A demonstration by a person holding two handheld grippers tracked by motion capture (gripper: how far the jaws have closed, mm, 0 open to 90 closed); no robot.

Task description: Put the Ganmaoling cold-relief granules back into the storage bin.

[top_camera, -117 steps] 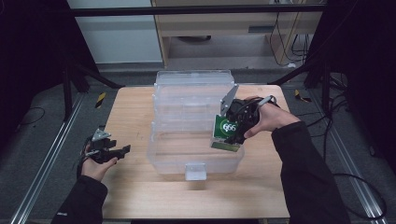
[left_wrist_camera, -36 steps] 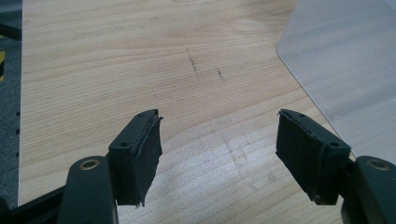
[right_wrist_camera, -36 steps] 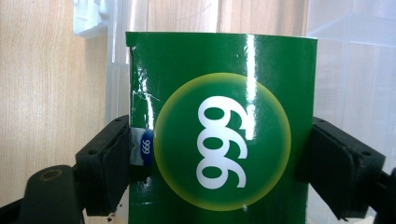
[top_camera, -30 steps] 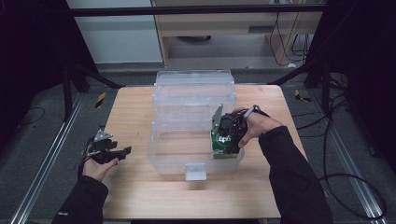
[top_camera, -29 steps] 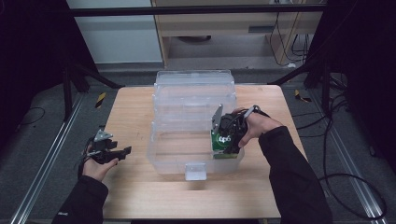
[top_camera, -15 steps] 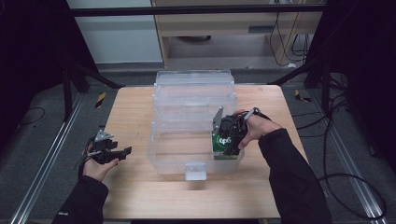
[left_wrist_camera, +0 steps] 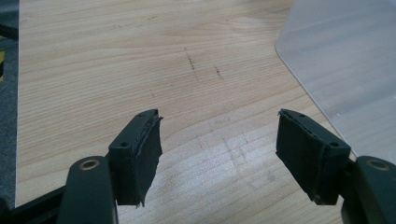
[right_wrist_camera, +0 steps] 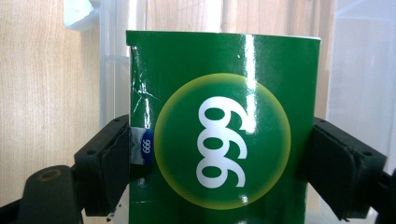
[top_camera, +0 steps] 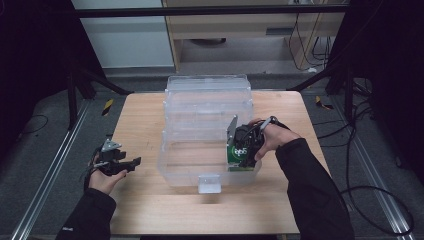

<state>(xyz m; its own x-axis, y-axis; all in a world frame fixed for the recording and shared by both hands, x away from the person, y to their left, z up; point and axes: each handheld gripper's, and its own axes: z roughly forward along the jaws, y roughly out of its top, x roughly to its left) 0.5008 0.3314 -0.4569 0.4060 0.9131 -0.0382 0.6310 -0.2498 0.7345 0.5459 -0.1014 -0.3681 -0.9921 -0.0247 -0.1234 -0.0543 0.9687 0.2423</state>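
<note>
A green box with a white "999" in a yellow-ringed circle sits between the jaws of my right gripper, and both pads press on its sides. In the high view, the right gripper holds this green box upright inside the front right part of a clear plastic bin. At the table's left edge, my left gripper rests in the person's hand. Its jaws stand open over bare wood in the left gripper view, with nothing between them.
The wooden table bears the bin, which has a white latch at its front wall. A corner of the bin lies to the right of the left gripper. Dark floor, metal rails and cables surround the table.
The right gripper has lowered the green box a little deeper into the bin's front right corner over the last few seconds. The left gripper has stayed where it was.
</note>
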